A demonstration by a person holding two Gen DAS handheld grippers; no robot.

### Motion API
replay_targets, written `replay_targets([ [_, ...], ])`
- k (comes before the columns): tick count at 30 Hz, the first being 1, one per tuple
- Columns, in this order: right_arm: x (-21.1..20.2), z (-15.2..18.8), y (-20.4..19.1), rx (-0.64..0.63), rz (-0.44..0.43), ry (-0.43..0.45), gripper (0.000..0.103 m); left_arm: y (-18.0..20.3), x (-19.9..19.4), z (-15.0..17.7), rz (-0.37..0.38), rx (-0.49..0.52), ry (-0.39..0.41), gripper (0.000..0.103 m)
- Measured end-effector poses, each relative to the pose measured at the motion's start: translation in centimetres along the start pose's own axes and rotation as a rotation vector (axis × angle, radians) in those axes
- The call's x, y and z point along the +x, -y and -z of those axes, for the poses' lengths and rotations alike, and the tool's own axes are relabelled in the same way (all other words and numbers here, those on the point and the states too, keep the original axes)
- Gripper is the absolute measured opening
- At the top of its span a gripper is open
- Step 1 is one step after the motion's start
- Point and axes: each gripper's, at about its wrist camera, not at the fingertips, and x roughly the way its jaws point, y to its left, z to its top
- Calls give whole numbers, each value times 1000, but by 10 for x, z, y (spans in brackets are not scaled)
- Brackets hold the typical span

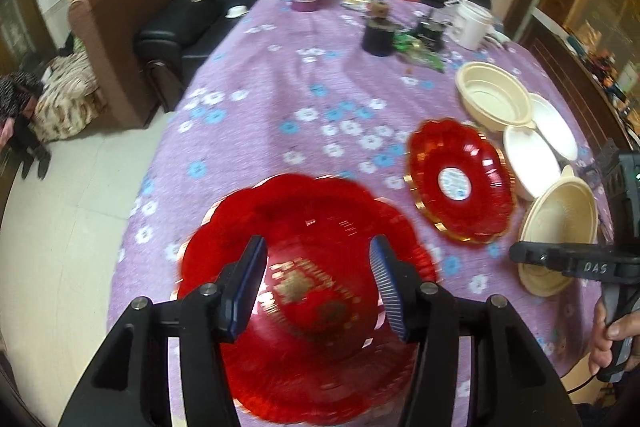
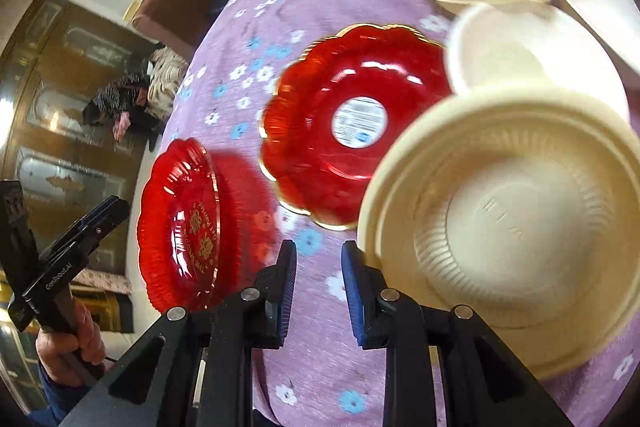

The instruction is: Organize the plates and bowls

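The big red plate (image 1: pixel 308 291) is blurry and partly hidden behind the left gripper (image 1: pixel 318 287), its gold words too smeared to read, and beside that plate the cream bowl (image 2: pixel 516 227) is fuzzy, with its far side cut off by the picture's edge.

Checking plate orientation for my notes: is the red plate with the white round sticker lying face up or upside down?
Upside down. The red plate shows its underside: a raised base ring and white barcode sticker at the centre, rim down on the purple tablecloth.
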Motion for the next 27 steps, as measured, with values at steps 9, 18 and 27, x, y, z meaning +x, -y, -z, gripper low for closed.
replay_targets([
  [9,-21,21,24,38,-37,0,26,55,33,-40,64,77,-44,60],
  [18,-49,15,27,60,-43,56,27,82,64,-69,26,140,-73,60],
  [27,-50,-23,28,86,36,76,30,85,82,-79,16,164,-100,60],
])
